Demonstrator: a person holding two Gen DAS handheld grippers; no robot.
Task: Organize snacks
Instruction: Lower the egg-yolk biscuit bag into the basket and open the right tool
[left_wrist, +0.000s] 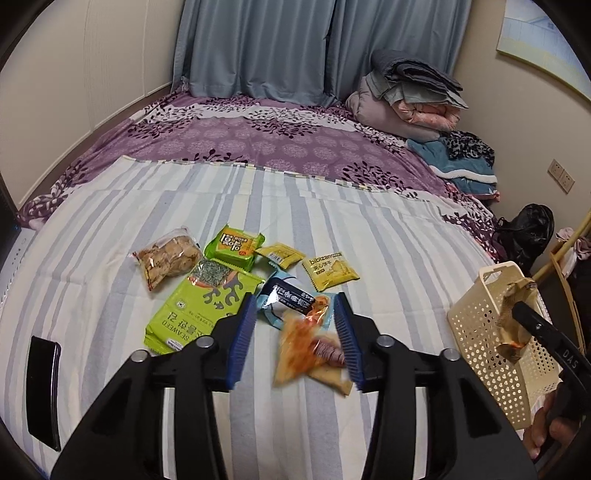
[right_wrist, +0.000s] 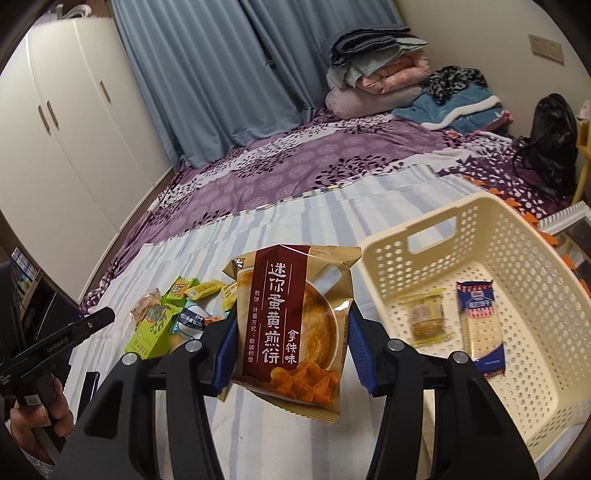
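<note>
the bed (left_wrist: 295, 398) carries everything here, and its soft striped sheet is the first risk: the cream basket (right_wrist: 480, 229), just to the right of the right hand-held gripper (right_wrist: 291, 343), could tip or slide if a packet is dropped on its rim rather than inside.

that right hand-held gripper is closed on one brown egg-pancake packet (right_wrist: 291, 325), pinched at its sides and standing upright, not yet over the basket. the film is slick and the grip sits low, so i judge it could slip or fold over on the way across.

the left hand-held gripper (left_wrist: 295, 339) is wide open and holds nothing. between its fingers lies an orange packet (left_wrist: 306, 347), blurred, overlapping a dark-labelled one just ahead; closing here could catch both or push one aside.

counted, largest first: one basket; one big green seaweed pack (left_wrist: 199, 306) ahead-left of the left hand-held gripper; roughly seven or eight packets loose in the pile, the overlap making that uncertain; two packets in the basket, a blue cracker pack (right_wrist: 480, 325) and a small clear-wrapped biscuit (right_wrist: 424, 321); one dark phone (left_wrist: 44, 384) far left.
</note>
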